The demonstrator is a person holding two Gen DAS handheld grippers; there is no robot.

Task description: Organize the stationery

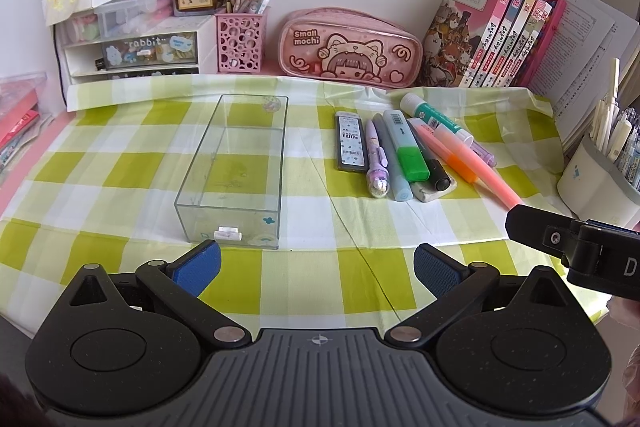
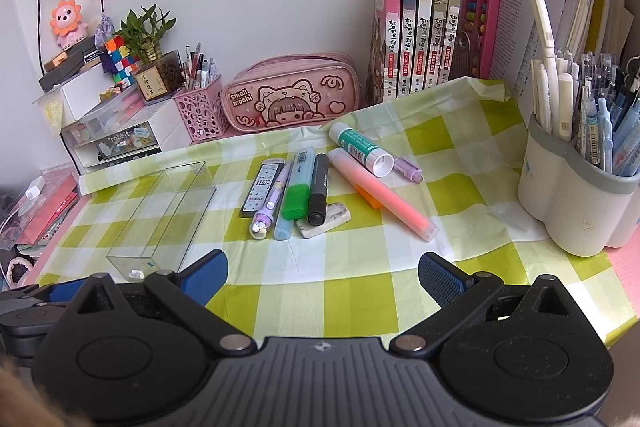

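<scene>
A clear plastic box (image 1: 234, 171) (image 2: 162, 217) lies empty on the green checked cloth. To its right lies loose stationery: a black lead case (image 1: 351, 141) (image 2: 262, 189), a purple pen (image 1: 377, 163) (image 2: 269, 207), a green-capped highlighter (image 1: 406, 151) (image 2: 298, 187), a black marker (image 2: 319, 189), an eraser (image 2: 325, 219), a pink highlighter (image 1: 472, 163) (image 2: 384, 194) and a glue stick (image 1: 436, 121) (image 2: 360, 148). My left gripper (image 1: 318, 267) hovers open in front of the box. My right gripper (image 2: 324, 275) is open in front of the stationery, holding nothing.
A pink pencil case (image 1: 350, 45) (image 2: 294, 93), a pink pen basket (image 1: 241, 41), small drawers (image 1: 136, 53) and books (image 1: 492, 35) line the back wall. A white pen holder (image 2: 576, 199) full of pens stands at the right. The right gripper's body (image 1: 576, 247) shows at the left view's right edge.
</scene>
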